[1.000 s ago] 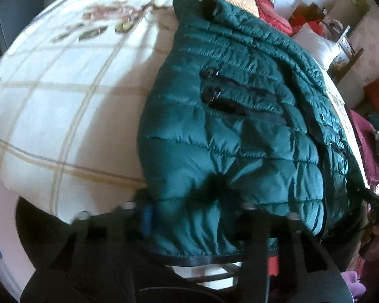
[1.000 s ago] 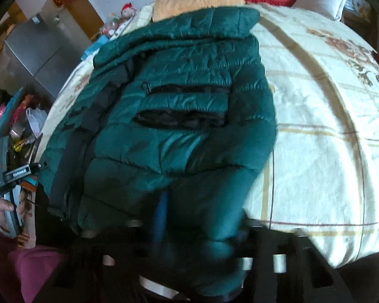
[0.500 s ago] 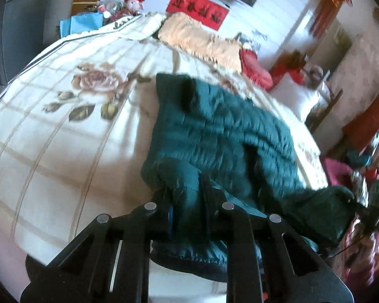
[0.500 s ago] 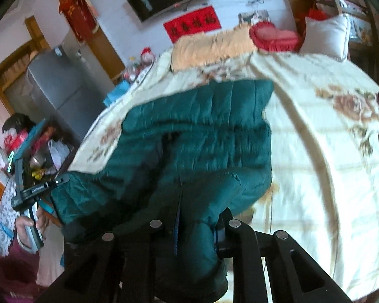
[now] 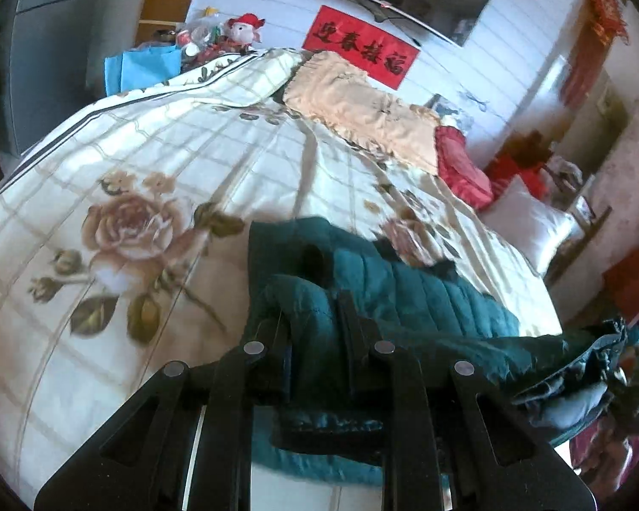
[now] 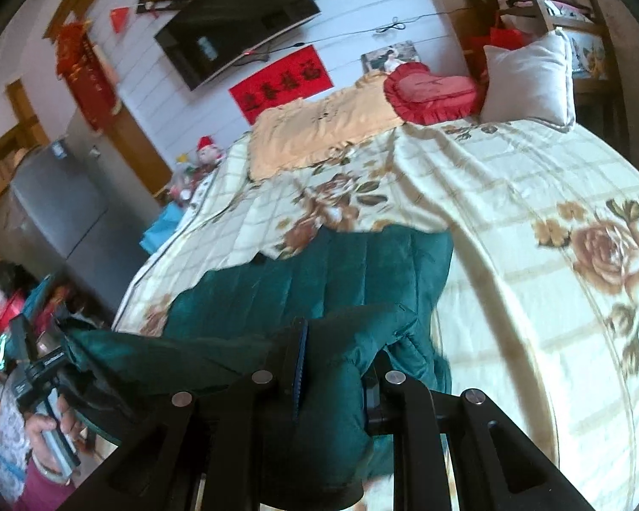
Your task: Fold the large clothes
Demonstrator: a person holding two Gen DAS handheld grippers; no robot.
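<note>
Tongs come nearest: the left tongs (image 5: pixel 315 332) are clamped on a fold of the green jacket (image 5: pixel 426 302), the right tongs (image 6: pixel 332 366) pinched on its hem. Lifted between them, the jacket trails back onto the floral bedspread (image 6: pixel 511 196); beyond lie a heart cushion (image 6: pixel 430 89) and a white pillow (image 6: pixel 528 72).

A dark green quilted jacket (image 6: pixel 341 281) is lying on a cream checked bedspread (image 5: pixel 157 162) showing brown roses, beside a red heart cushion (image 6: pixel 430 91).
</note>
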